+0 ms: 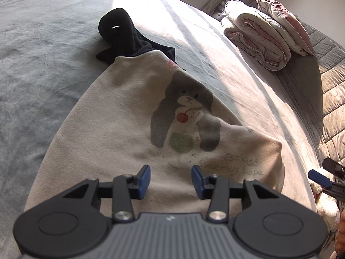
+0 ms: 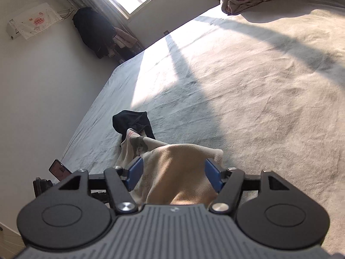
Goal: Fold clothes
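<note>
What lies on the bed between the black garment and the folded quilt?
Nothing: in the left wrist view only bare, sunlit bed sheet stretches between the black garment and the folded quilt.

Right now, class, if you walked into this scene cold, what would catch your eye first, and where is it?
The cream top with a printed dog holding a cherry draws the eye first, spread flat on the bed just beyond the open left gripper. Behind it lies a crumpled black garment, partly under the top's far edge. A folded quilt with a pillow on top sits at the far right, beside a bright band of sunlight across the bed.
</note>
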The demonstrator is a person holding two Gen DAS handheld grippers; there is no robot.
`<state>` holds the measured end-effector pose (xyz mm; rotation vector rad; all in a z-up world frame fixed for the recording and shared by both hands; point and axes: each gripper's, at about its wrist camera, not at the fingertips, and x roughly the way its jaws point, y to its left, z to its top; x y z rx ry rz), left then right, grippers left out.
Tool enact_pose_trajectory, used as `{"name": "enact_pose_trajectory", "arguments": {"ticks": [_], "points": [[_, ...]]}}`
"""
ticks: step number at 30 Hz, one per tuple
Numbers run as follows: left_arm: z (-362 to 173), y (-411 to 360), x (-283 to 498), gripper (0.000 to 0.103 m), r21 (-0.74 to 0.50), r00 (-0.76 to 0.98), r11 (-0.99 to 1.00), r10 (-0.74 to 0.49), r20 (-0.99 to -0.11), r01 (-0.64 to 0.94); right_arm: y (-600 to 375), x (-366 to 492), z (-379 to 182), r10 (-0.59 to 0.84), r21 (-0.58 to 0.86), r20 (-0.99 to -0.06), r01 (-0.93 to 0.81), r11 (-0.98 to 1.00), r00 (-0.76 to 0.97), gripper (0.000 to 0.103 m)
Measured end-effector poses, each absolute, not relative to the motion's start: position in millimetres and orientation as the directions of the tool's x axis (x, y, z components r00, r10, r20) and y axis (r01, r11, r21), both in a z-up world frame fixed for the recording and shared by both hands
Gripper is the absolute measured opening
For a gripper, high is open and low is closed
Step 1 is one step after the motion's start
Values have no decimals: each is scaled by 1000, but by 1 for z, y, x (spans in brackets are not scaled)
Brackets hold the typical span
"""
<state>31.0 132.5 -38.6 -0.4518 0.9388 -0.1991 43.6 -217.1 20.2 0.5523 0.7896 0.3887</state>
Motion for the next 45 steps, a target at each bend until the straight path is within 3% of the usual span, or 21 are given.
{"name": "enact_pose_trajectory", "arguments": {"ticks": [6,12,13,14,15,18,21,29,35,37,38,39,42,43,45], "points": [[-49,122,49,40,-506,559,862,-399,-727,-43,-221,73,-23,476,596,-648,8,803,594,68],[-50,113,62,43,-544,534,839,-447,-718,-28,-217,88,-41,551,679,-614,21,734,565,67],[-49,114,64,44,-557,533,830,-459,-711,-29,-215,90,-43,565,691,-604,16,723,562,63],[-48,114,65,47,-572,532,820,-471,-703,-30,-212,90,-43,578,702,-592,6,712,562,43],[-48,116,65,49,-590,532,807,-487,-693,-31,-208,90,-41,592,713,-574,-11,701,566,30],[-46,122,67,53,-650,531,759,-534,-658,-41,-194,87,-31,637,737,-513,-84,670,575,20],[-42,127,65,56,-686,536,727,-563,-629,-41,-170,80,-17,682,720,-483,-193,666,549,19],[-29,127,56,62,-717,554,697,-605,-572,21,-104,57,-25,757,688,-526,-329,646,387,17],[-30,109,54,67,-633,518,772,-567,-641,63,-75,45,-44,736,643,-598,-359,677,318,17],[-33,99,54,63,-572,508,817,-521,-686,66,-74,43,-44,729,628,-606,-371,684,317,18],[-35,94,54,53,-541,503,838,-497,-707,68,-75,42,-43,729,625,-608,-376,684,315,21],[-37,93,54,38,-528,501,847,-485,-717,62,-78,41,-41,731,625,-609,-382,681,308,22],[-39,95,54,29,-517,500,855,-467,-729,45,-90,38,-29,739,620,-608,-408,671,291,25],[-38,96,53,28,-513,501,857,-465,-729,50,-97,37,-23,735,609,-606,-418,674,304,29],[-36,100,50,27,-504,503,861,-463,-730,62,-112,33,-11,715,574,-595,-429,697,366,49]]}}
